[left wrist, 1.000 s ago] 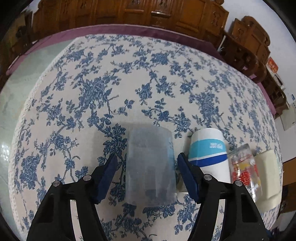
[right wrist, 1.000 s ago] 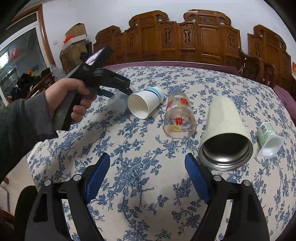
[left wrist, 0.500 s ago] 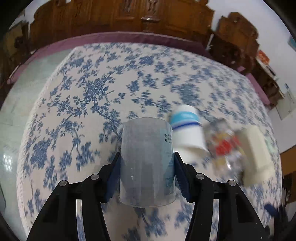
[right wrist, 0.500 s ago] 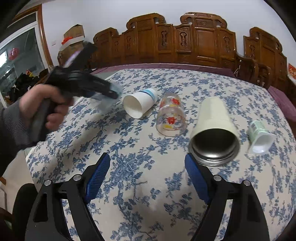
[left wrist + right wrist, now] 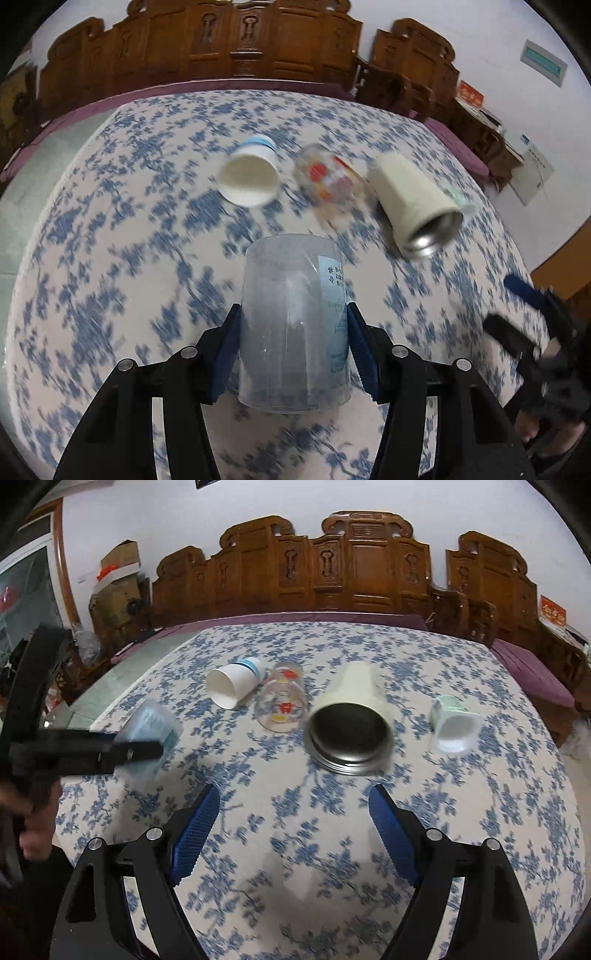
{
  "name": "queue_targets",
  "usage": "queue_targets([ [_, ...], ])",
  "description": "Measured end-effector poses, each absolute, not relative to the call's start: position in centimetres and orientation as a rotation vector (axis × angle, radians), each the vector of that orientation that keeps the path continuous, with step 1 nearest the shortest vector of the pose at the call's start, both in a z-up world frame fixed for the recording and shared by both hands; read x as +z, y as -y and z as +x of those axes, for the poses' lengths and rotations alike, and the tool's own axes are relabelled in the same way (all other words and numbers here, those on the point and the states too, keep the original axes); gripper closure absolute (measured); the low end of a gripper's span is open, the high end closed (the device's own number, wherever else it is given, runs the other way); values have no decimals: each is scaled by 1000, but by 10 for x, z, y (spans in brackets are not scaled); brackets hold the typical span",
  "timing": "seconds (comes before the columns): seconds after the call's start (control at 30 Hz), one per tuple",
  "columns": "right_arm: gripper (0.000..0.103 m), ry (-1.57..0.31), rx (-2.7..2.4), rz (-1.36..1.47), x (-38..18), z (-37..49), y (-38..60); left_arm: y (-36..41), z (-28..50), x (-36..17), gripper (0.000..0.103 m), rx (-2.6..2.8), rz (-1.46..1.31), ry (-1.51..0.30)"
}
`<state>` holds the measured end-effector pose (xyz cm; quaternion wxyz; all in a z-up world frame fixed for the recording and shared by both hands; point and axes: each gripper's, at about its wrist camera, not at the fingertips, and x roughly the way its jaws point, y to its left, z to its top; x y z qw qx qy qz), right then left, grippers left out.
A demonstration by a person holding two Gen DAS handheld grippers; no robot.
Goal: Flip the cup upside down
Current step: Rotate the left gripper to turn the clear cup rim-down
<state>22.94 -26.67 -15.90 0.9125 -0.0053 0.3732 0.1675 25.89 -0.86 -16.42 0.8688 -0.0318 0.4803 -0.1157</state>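
Observation:
My left gripper [image 5: 293, 347] is shut on a clear plastic cup [image 5: 293, 328] with a pale blue label and holds it above the floral tablecloth [image 5: 110, 258]. In the right wrist view the same cup [image 5: 151, 731] shows blurred at the left, held in the left gripper [image 5: 147, 751] over the table's left edge. My right gripper [image 5: 293, 827] is open and empty above the near part of the table; it also shows in the left wrist view [image 5: 524, 295] at the right edge.
Several cups lie on their sides in a row: a white paper cup with blue bands [image 5: 232, 686], a clear glass with red print [image 5: 282, 703], a cream steel-lined tumbler [image 5: 351, 716], a small green-and-white cup [image 5: 452, 722]. Carved wooden chairs [image 5: 351, 565] stand behind.
My left gripper closed on the clear cup, lifted it off the table and swung it toward the near left side. The right gripper stayed open, shifting slightly.

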Motion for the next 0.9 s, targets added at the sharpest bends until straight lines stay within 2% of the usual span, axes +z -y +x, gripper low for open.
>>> queue_targets([
  [0.43,18,-806,318,3,-168,215,281,40,236,-194,50,-257,-45,-1029],
  [0.47,18,-810,315,-3,-169,215,280,39,237,-195,49,-261,-49,-1037],
  [0.53,18,-820,313,-13,-169,216,279,34,237,-193,38,-263,-68,-1031],
  [0.77,18,-821,333,-12,-155,225,268,1,227,-165,33,-188,-73,-939],
  [0.9,25,-838,367,-8,-149,234,253,-24,216,-143,26,-117,-66,-848],
])
